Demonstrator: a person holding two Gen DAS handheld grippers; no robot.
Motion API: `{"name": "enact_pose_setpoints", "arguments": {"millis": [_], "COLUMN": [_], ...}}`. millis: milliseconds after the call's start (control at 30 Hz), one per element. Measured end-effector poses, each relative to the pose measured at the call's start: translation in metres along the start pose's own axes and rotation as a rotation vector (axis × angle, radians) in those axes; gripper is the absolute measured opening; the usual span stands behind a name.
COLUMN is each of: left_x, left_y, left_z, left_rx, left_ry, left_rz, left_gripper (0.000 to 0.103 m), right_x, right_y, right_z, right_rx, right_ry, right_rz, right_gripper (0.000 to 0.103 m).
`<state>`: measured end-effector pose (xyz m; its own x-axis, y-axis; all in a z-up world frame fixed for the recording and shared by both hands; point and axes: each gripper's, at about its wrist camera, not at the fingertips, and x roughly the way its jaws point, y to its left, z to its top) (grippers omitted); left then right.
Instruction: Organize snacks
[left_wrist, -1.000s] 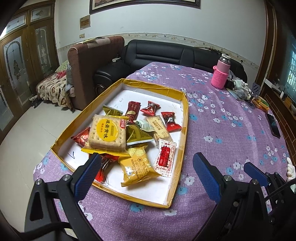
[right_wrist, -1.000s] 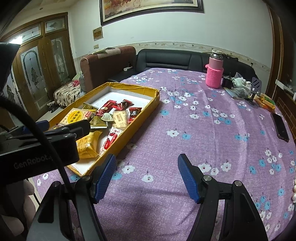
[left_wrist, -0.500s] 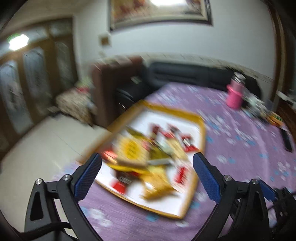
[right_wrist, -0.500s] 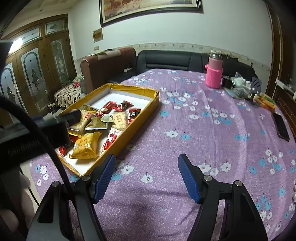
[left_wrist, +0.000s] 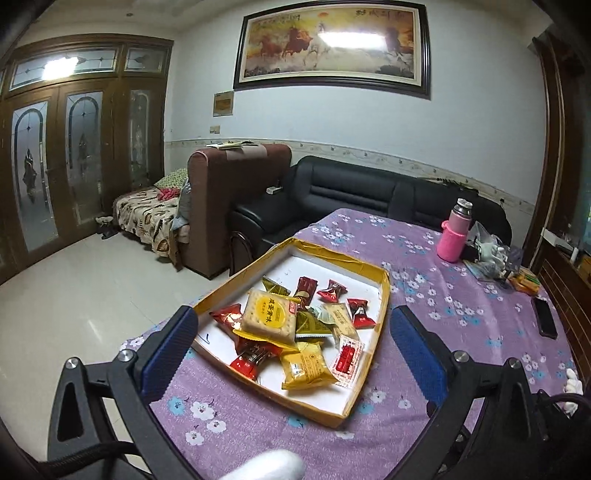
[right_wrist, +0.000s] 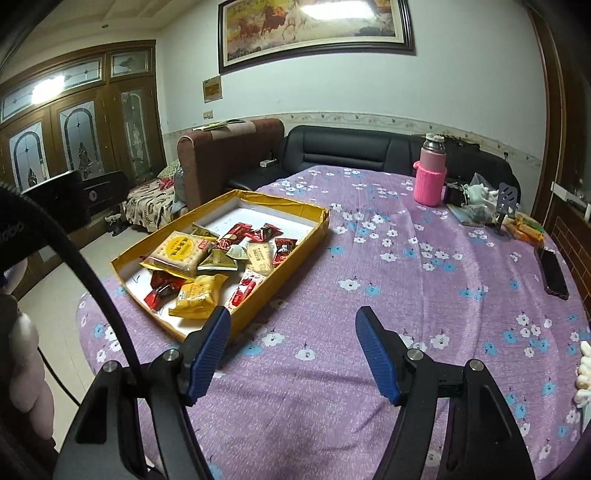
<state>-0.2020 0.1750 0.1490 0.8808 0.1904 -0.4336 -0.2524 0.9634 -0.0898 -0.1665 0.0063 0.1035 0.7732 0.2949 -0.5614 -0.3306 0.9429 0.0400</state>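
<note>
The wrapped snacks all lie heaped in the shallow yellow-rimmed cardboard tray with the white floor (left_wrist: 369, 391), which sits at the near-left edge of the counter under its purple flowered cloth (right_wrist: 424, 295). On top rests the big square biscuit pack with the yellow round label (left_wrist: 269, 314); a yellow pillow-shaped pastry pack (left_wrist: 306, 366) lies nearest the tray's front wall, with red candy wrappers and a red-and-white sachet (left_wrist: 347, 356) scattered around them.

The left tool (left_wrist: 291, 339) hangs above the counter's edge, spread wide and gripping nothing — the tray shows between its blue pads. The right tool (right_wrist: 293, 350) is likewise released and empty, over bare cloth just beside the tray's right wall.

No snack lies loose on the cloth, so this heap fits either a gathering just completed or a sorting about to start; I cannot judge which. Any pick from the pile would call for a low, careful approach, since the wrappers overlap and look slippery.

The right view alone shows the left tool's black body and cable at its left margin; the left view shows the floor below the counter's edge.
</note>
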Motion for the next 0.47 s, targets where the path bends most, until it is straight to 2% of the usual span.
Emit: {"name": "enact_pose_setpoints", "arguments": {"millis": [300,467], "left_x": [-0.006,-0.002], "left_y": [-0.010,-0.016], "left_z": [-0.005,-0.007], "left_rx": [0.056,0.072], "left_ry": [0.016,0.050], "left_rz": [-0.004,-0.012], "left_gripper": [0.103,0.103], "right_x": [-0.016,-0.021], "right_y": [0.004,0.007], "right_z": [-0.001,-0.005], "right_rx": [-0.020,-0.046], "right_ry": [-0.036,-0.050], "right_rz": [0.014,0.017], "right_gripper": [0.072,0.073]}}
